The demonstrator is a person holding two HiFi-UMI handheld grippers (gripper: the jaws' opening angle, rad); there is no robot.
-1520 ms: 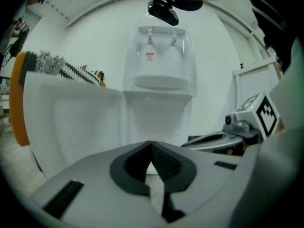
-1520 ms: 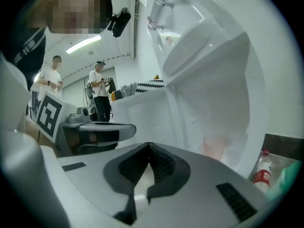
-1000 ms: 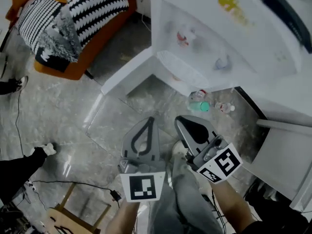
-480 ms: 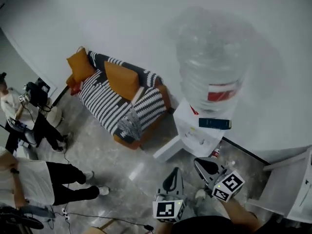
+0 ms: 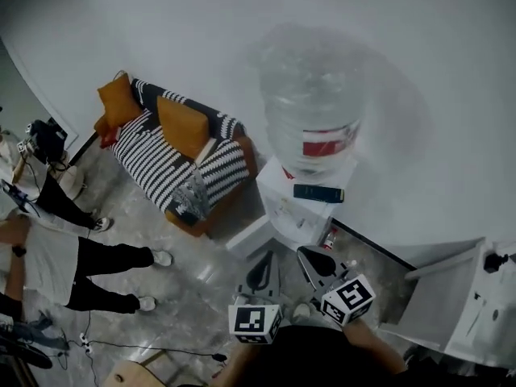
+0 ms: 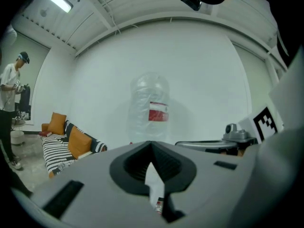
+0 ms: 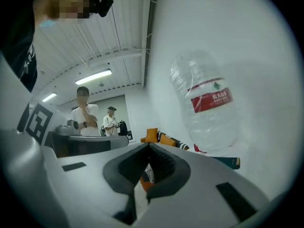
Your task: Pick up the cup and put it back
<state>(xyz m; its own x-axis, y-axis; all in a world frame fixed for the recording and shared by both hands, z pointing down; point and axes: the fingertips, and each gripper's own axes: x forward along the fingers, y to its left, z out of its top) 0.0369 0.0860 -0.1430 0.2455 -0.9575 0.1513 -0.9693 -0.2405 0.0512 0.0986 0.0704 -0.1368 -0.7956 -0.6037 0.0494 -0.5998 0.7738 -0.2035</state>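
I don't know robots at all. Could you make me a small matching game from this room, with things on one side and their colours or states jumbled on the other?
Things:
1. water jug
2. sofa
3. cushions
4. right gripper

Colours or states:
a. orange
b. jaws shut
c. clear, with a red label
d. black-and-white stripes

Pairs: 1-c, 2-d, 3-a, 4-b.

Water bottle (image 5: pixel 310 107) tops dispenser (image 5: pixel 297 210) beside striped sofa (image 5: pixel 173 164)
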